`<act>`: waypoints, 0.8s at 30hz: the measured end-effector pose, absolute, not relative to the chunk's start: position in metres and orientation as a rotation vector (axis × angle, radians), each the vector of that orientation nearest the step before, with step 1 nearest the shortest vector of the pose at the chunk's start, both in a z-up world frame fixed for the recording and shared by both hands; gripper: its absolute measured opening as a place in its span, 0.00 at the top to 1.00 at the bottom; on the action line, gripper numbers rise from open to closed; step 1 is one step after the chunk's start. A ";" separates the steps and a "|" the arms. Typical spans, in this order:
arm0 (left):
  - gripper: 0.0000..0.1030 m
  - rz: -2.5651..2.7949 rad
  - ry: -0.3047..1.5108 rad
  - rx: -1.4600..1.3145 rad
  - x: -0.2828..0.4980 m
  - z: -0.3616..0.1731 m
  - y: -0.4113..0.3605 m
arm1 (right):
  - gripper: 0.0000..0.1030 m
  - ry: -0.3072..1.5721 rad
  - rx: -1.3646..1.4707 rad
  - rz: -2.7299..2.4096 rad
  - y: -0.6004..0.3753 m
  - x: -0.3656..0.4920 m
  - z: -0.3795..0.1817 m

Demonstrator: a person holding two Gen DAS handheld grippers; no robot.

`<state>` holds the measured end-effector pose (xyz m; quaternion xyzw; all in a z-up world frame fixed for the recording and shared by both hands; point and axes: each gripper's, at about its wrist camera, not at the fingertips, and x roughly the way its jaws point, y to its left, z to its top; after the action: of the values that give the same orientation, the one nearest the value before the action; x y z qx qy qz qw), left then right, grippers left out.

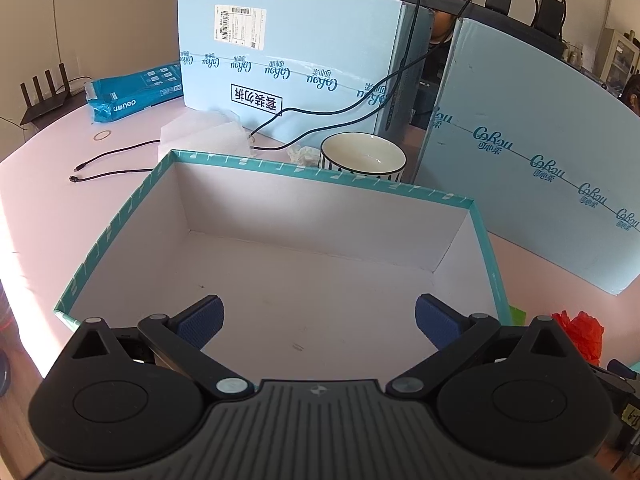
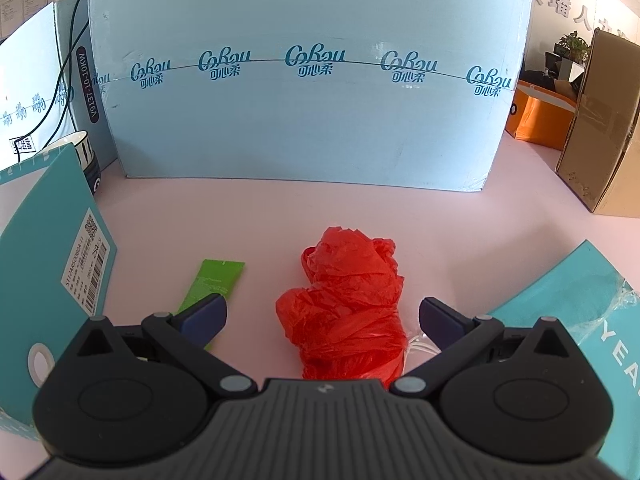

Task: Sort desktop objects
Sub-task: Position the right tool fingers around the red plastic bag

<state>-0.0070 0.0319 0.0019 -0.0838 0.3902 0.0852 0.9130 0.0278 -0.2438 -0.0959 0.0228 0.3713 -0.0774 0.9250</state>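
A pale pink tabletop [image 2: 200, 216] runs under both my hands, walled at the back by big light-blue tissue cartons [image 2: 308, 80], with office clutter beyond them.

My left gripper [image 1: 319, 320] hangs over the open teal-rimmed box [image 1: 320, 176], its fingers [image 1: 202, 320] spread wide with nothing between them. The box interior is bare white as far as I can see. Behind it stand a striped ceramic bowl [image 1: 362, 156], a crumpled tissue [image 1: 303, 155] and a black cable [image 1: 116, 156] trailing across the tabletop.

My right gripper [image 2: 322, 320] is low over the tabletop, fingers [image 2: 204, 316] also spread and holding nothing. The crumpled red plastic bag [image 2: 348, 304] lies right between them, its near end already inside the gap, though I can't tell whether either pad touches it. Just to the left lies a flat green sachet [image 2: 212, 284], partly under my left finger. The teal box's outer wall, with its barcode label [image 2: 86, 264], rises at the left edge of that view, so the box is near the bag.

I judge sorting has barely begun: the box looks empty and the bag is the first pick. Next I'd press the right fingers together on the bag's bunched lower part, taking care not to snag the sachet, then lift and carry it left over the box rim. The plastic is loose, so a shallow pinch may slip or drag only a fold.
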 end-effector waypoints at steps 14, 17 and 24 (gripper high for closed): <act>0.01 0.183 0.809 -0.179 0.000 0.000 0.027 | 0.00 0.756 0.017 -0.139 -0.244 0.035 -0.098; 0.01 0.183 0.807 -0.179 0.003 0.001 0.025 | 0.00 0.755 0.011 -0.132 -0.244 0.037 -0.099; 0.01 0.181 0.813 -0.177 0.008 -0.001 0.021 | 0.00 0.755 0.001 -0.127 -0.246 0.039 -0.101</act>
<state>0.0082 0.0207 -0.0009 -0.0858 0.3942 0.0876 0.9108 0.0390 -0.2459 -0.1011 0.0007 0.3685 -0.0618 0.9276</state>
